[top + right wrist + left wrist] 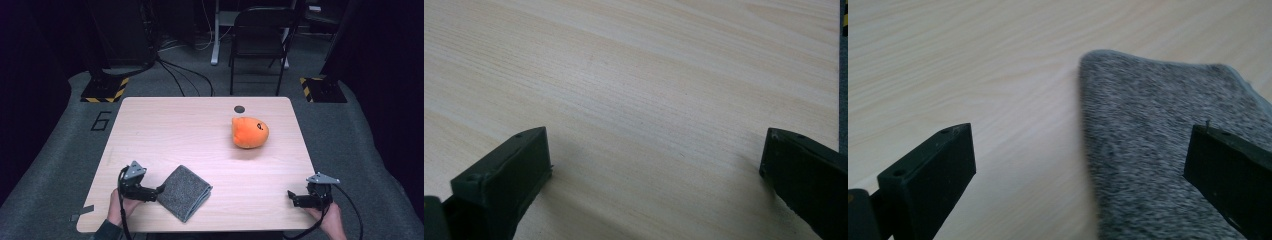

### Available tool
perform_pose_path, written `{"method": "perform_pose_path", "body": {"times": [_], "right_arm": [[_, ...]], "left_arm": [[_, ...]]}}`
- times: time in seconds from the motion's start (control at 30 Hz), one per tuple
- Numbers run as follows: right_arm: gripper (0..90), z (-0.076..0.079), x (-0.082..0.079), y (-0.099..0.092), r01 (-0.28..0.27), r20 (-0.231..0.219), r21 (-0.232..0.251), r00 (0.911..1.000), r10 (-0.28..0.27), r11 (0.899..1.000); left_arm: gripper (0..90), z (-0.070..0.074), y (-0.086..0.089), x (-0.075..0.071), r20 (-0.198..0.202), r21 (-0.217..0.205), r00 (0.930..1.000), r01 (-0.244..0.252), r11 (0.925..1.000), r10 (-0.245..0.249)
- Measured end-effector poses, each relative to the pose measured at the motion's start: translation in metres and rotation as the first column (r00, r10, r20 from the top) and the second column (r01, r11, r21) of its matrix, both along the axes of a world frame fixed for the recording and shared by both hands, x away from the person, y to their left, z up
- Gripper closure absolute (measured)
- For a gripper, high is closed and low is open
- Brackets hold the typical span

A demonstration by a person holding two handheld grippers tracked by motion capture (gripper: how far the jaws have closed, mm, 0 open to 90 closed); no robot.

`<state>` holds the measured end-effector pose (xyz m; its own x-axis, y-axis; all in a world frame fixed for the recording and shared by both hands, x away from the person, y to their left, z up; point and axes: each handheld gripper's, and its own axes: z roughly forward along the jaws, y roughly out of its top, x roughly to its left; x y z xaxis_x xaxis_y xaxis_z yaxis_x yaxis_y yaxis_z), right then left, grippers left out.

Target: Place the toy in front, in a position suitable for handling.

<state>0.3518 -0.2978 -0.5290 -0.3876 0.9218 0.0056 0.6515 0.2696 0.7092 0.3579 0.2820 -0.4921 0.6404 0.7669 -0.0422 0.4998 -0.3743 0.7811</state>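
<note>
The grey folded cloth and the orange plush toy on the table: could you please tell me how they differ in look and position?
The grey folded cloth lies flat and low; the orange plush toy is rounded and bulges up. The cloth sits near the front edge by the open left gripper, its edge between the jaws in the left gripper view; the toy rests farther back, apart from both grippers. The cloth is speckled grey, the toy bright orange with a dark mark. Both look soft and rest on the wooden table.

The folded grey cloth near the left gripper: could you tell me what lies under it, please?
The grey cloth lies flat on the wooden table. Whatever sits between its folds is covered.
</note>
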Motion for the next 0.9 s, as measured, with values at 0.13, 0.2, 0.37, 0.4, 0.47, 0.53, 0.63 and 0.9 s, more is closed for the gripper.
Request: {"method": "perform_pose_path", "body": {"times": [0.13, 0.2, 0.37, 0.4, 0.47, 0.53, 0.63, 0.9], "right_arm": [[0.0, 0.0, 0.0, -0.001, -0.01, 0.004, -0.003, 0.9999, 0.01, 1.0], [0.0, 0.0, 0.0, -0.001, -0.011, 0.005, -0.004, 0.9999, 0.011, 1.0], [0.0, 0.0, 0.0, -0.001, -0.009, 0.005, -0.003, 1.0, 0.009, 1.0], [0.0, 0.0, 0.0, -0.001, -0.009, 0.005, -0.003, 1.0, 0.009, 1.0], [0.0, 0.0, 0.0, -0.001, -0.009, 0.005, -0.003, 0.9999, 0.009, 1.0], [0.0, 0.0, 0.0, -0.001, -0.008, 0.005, -0.003, 1.0, 0.008, 1.0], [0.0, 0.0, 0.001, -0.001, -0.008, 0.005, -0.003, 1.0, 0.008, 1.0], [0.0, 0.0, 0.0, -0.001, -0.006, 0.005, -0.003, 1.0, 0.006, 1.0]], "left_arm": [[0.0, -0.011, -0.021, -0.002, -0.044, -0.014, 0.9964, 0.072, 0.9973, -0.073], [0.0, -0.014, -0.029, -0.004, -0.049, 0.002, 0.9937, 0.101, 0.9949, -0.1], [1.1, -0.022, -0.043, -0.007, -0.053, 0.042, 0.9893, 0.138, 0.9895, -0.136], [2.9, -0.024, -0.044, -0.006, -0.06, 0.046, 0.9877, 0.147, 0.9881, -0.144], [5.2, -0.027, -0.045, -0.006, -0.057, 0.048, 0.9872, 0.152, 0.9872, -0.149], [8.8, -0.029, -0.046, -0.007, -0.057, 0.055, 0.9863, 0.158, 0.9859, -0.155], [15.6, -0.03, -0.046, -0.007, -0.055, 0.077, 0.9844, 0.171, 0.9823, -0.167], [49.5, -0.031, -0.042, -0.01, -0.02, 0.064, 0.9893, 0.145, 0.9873, -0.144]]}}
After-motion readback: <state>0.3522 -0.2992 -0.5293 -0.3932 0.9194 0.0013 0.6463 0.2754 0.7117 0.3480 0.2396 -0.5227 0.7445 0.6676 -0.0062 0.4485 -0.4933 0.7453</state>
